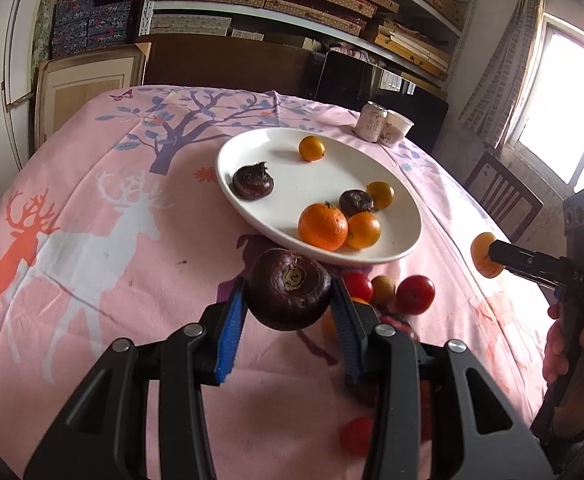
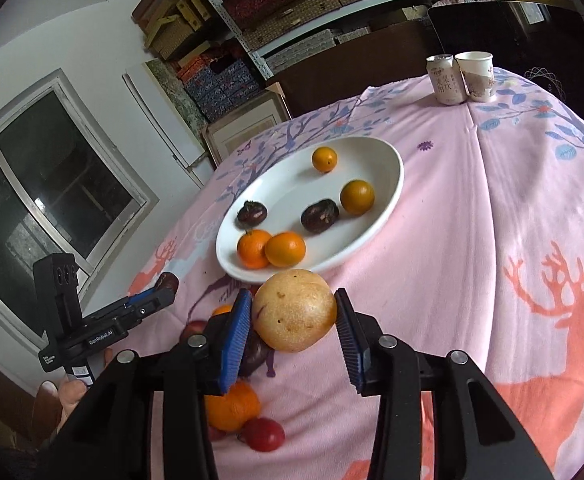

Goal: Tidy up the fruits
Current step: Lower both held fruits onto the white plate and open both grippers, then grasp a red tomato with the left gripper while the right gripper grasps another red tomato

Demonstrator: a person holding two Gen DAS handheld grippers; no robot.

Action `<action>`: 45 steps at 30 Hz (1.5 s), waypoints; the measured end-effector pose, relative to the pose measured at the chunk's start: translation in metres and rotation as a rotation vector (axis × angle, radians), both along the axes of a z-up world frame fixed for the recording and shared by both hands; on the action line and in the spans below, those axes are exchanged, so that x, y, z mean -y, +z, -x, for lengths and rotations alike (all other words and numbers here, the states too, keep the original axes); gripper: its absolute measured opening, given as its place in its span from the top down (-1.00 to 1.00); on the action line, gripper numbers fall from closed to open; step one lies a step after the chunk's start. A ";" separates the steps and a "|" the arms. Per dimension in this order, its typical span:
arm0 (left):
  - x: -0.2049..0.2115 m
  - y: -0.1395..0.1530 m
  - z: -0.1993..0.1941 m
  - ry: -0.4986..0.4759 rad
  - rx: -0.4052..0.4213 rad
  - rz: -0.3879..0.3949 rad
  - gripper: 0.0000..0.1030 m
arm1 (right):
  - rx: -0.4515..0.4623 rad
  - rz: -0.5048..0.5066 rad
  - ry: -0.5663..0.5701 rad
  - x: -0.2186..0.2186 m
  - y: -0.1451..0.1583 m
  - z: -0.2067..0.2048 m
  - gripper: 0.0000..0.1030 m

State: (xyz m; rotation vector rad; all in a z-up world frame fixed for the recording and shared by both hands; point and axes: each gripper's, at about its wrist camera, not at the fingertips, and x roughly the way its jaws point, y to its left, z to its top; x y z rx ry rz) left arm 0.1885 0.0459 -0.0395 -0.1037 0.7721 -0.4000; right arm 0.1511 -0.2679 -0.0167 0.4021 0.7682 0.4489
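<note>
My left gripper is shut on a dark purple-brown round fruit and holds it just above the cloth, in front of the white oval plate. My right gripper is shut on a pale yellow-tan round fruit, also close to the plate's near rim. The plate holds several small oranges and two dark fruits. Each gripper shows in the other's view: the right gripper far right, the left gripper at the left.
Loose red tomatoes, a brownish fruit and an orange lie on the pink deer-print cloth under the grippers. A drink can and paper cup stand at the far edge. A chair is beyond the table.
</note>
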 end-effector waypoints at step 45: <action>0.032 -0.027 0.103 -0.155 -0.024 -0.238 -0.02 | 0.020 -0.124 -0.089 0.031 -0.041 0.015 -0.51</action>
